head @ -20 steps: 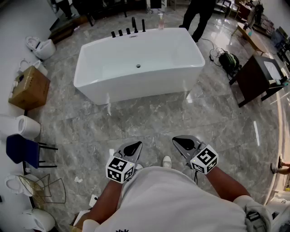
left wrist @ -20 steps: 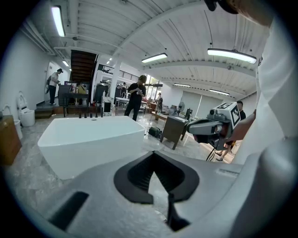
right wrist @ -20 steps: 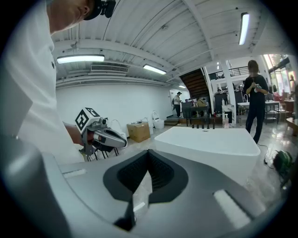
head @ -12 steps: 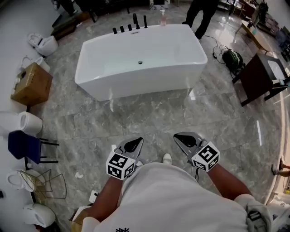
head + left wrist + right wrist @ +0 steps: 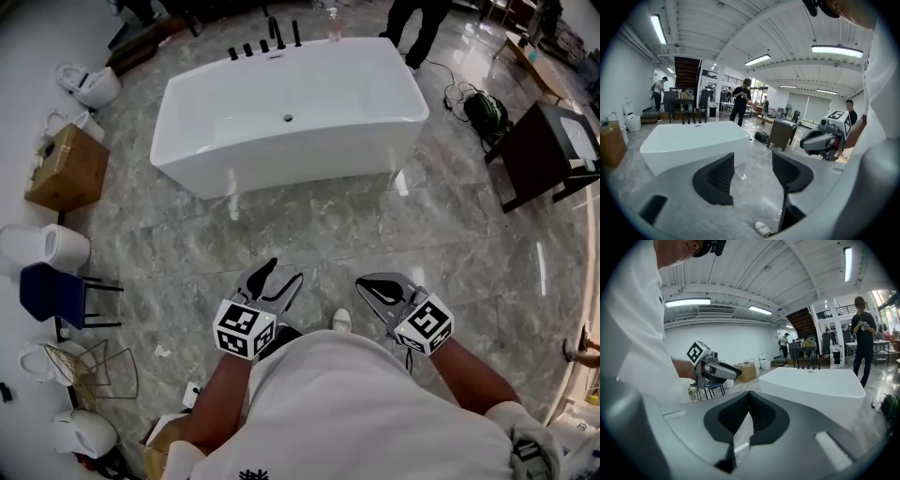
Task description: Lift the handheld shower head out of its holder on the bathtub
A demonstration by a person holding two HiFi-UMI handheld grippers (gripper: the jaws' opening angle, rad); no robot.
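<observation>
- Shower head [image 5: 296,33]: standing upright at the end of a row of black fittings [image 5: 248,49] on the tub's far rim, well apart from both grippers; looking too small here for its holder to be made out.
- Tub [image 5: 187,150]: sitting white on the grey marbled floor [image 5: 309,225], its long near side facing the grippers.
- Bottle [image 5: 333,26]: standing on the far rim, just beside the shower head.
- Person [image 5: 417,28]: standing in dark clothes behind the tub's far right corner.
- Bag [image 5: 486,108] and dark cabinet [image 5: 548,150]: sitting right of the tub, apart from it.
- Box [image 5: 64,167], blue chair [image 5: 52,292] and toilet [image 5: 89,84]: lining the left wall.
- Floor: stretching bare between the grippers and the tub's near side.
- Left gripper [image 5: 284,272]: being held low, close to the body, pointing toward the tub and sloping downward; jaws standing spread wide, showing only floor between them.
- Right gripper [image 5: 366,284]: being held level with the left one, near it, also tipping slightly downward toward the tub; jaws pressing together, pinching nothing.
- Shoe [image 5: 342,321]: showing on the floor between the two grippers.
</observation>
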